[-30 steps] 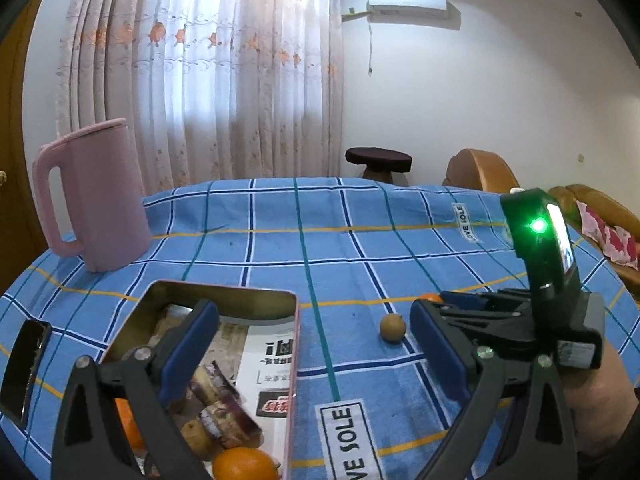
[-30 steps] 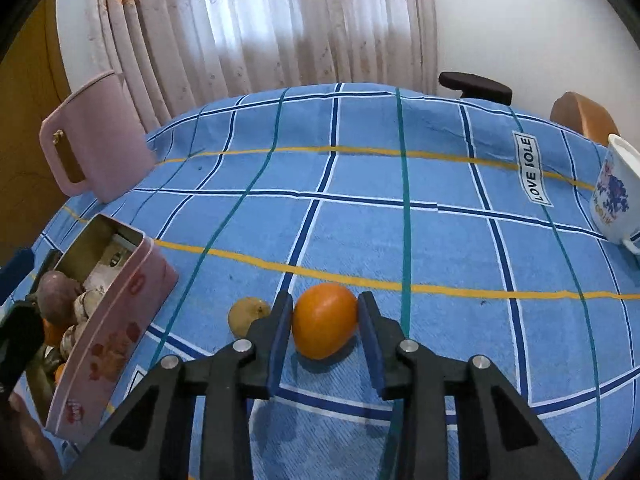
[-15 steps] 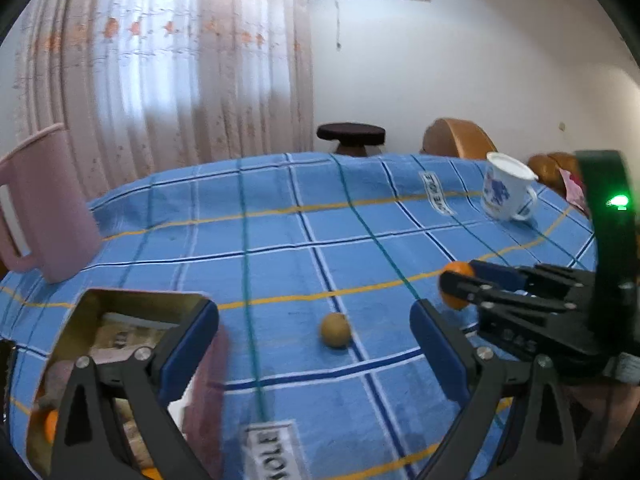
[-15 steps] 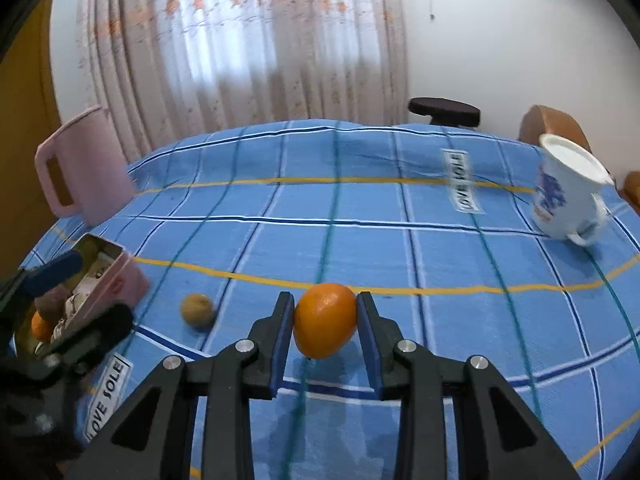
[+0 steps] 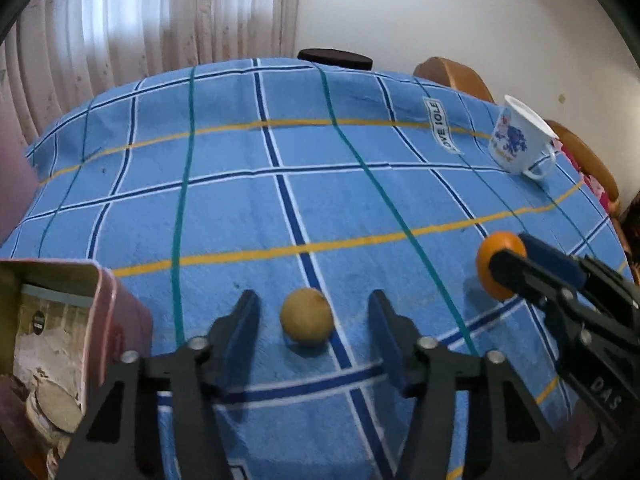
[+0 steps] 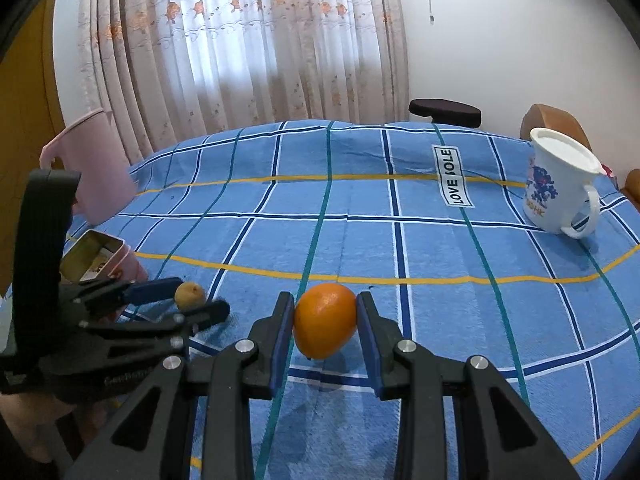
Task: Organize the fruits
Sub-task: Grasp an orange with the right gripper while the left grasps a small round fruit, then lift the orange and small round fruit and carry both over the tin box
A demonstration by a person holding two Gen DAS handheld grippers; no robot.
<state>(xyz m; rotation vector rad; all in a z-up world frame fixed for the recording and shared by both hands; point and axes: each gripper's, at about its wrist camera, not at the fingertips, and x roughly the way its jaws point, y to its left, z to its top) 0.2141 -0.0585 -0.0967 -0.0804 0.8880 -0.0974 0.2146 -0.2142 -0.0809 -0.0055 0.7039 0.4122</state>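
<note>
1. Pink tin [image 5: 100, 320] at left: contents show in the left wrist view only and are blurry; pink jug [image 6: 100, 160] is whole only in the right.
2. Left gripper [image 5: 314, 320] has just been closing around the small brown fruit [image 5: 306, 318] on the tablecloth [image 5: 240, 208], pads not touching.
3. Right gripper [image 6: 325, 326] pinches the orange [image 6: 325, 326], part-hidden in the left view.
4. White mug [image 6: 560, 192] at far right.

Tablecloth [image 6: 360, 240] label [image 6: 454, 178] – "LOVE SOLE"; right tool [image 5: 500, 268] arm – "DAS".
</note>
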